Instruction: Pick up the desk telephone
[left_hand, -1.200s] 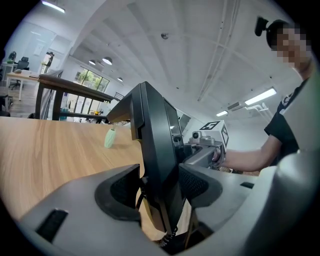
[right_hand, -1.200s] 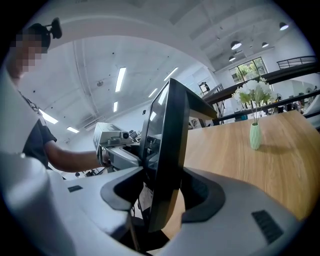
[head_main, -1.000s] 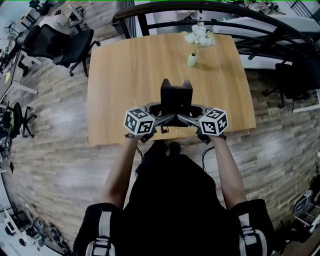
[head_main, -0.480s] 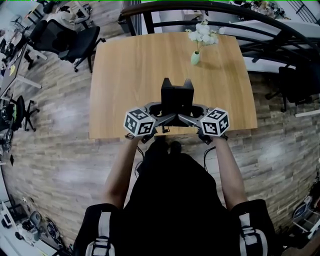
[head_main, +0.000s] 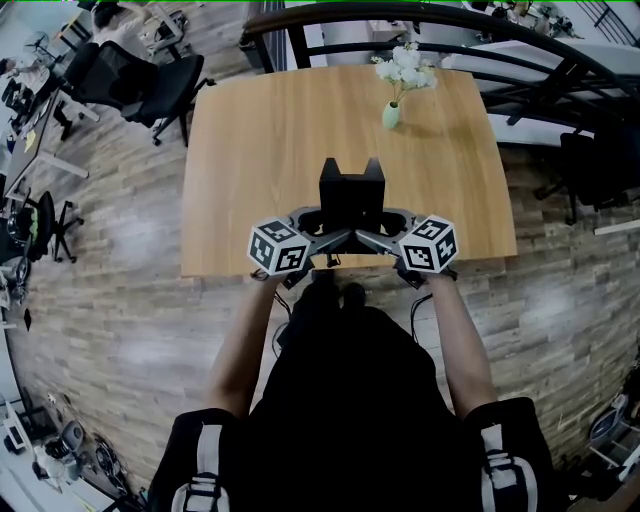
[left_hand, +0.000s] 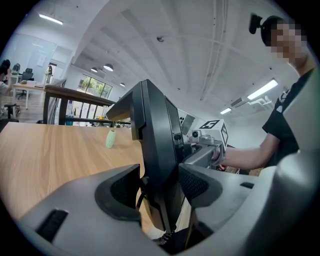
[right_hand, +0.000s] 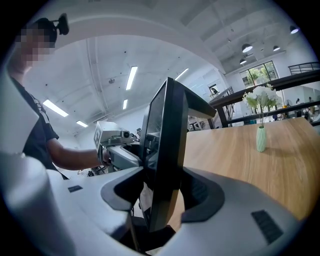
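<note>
Gripping the black desk telephone (head_main: 352, 190) from both sides, we clamp our left gripper (head_main: 322, 236) and right gripper (head_main: 378, 236) on opposite edges, so it sits balanced between them, apparently lifted above the wooden table's (head_main: 262, 130) near edge.

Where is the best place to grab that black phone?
By its thin side edges, low down, with one gripper coming from each side. The desk telephone is a flat, nearly upright slab, so each narrow edge fits between a pair of jaws. The left gripper and right gripper are shut on it just so.
</note>
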